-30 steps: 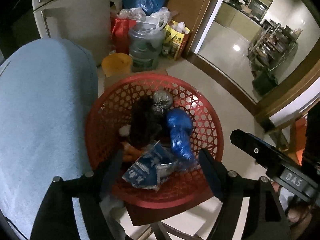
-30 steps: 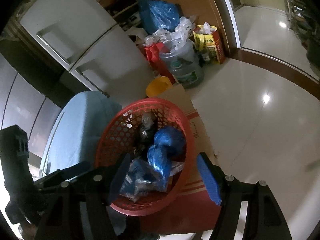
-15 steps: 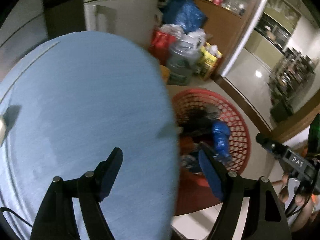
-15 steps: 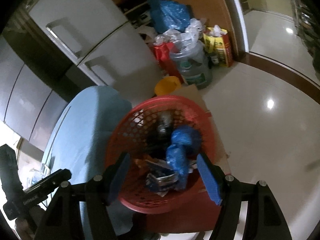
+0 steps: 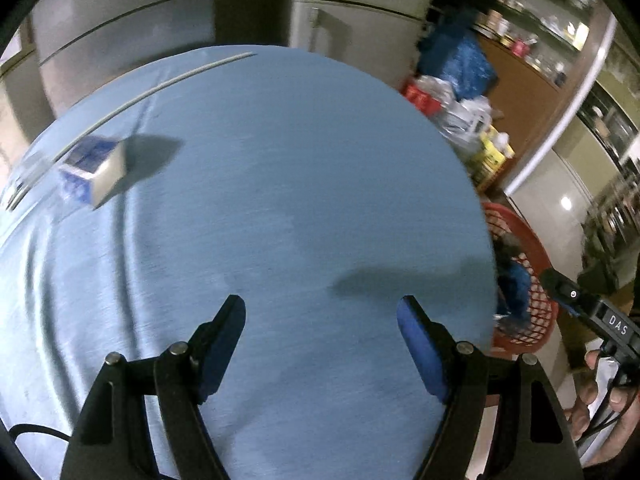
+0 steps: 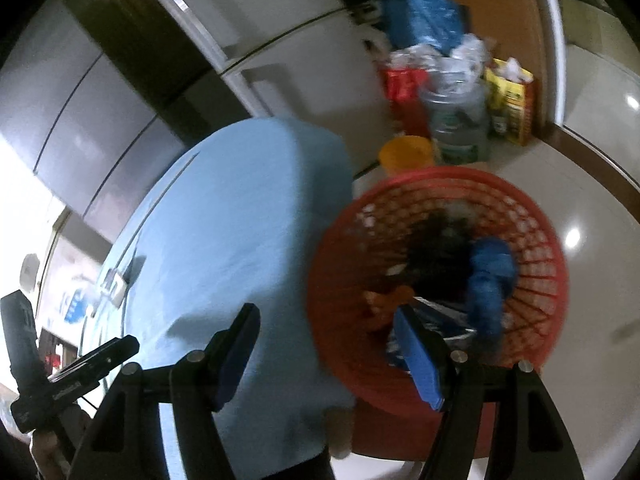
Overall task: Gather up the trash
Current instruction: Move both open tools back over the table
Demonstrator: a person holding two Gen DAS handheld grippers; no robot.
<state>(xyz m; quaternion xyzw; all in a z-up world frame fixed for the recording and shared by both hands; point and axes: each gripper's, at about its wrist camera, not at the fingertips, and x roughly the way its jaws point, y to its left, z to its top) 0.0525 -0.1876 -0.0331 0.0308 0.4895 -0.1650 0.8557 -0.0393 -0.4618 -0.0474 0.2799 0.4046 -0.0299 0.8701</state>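
**Both hand-held grippers spread and empty, one carton left on the desk**

Left hand-held gripper point(image 5: 320, 312) low in the left wrist view, jaws spread wide, nothing between the blue pads, over the round light-blue cloth-covered desk point(image 5: 280, 200). Broad bare cloth ahead of the fingertips, running to the far rim at the top of the frame. Small blue-and-white carton point(image 5: 93, 170) at the left of that frame, blurred, close to the desk's left edge, well apart from the fingers. Thin pale strip point(image 5: 160, 84) along the upper-left rim. Right edge of the desk curving down the right of the frame; red round plastic lattice basket point(image 5: 536, 264) just past that edge, partly hidden by it.

Right hand-held gripper point(image 6: 326, 320) low in the right wrist view, jaws likewise wide apart and holding nothing, straddling the border between desk and basket: left finger over blue cloth, right finger over the basket's near rim. Basket filling the right centre of that frame, holding a crumpled blue plastic bag point(image 6: 490, 280), a dark bundle point(image 6: 436, 256) and some blurred wrappers. Basket rim just beside the desk edge; touching or not cannot be told.

Glossy pale floor point(image 6: 592, 184) to the right of the basket. White fridge point(image 6: 288, 52) behind the desk at upper centre; yellow bucket point(image 6: 406, 152) and bags clustered at upper right.
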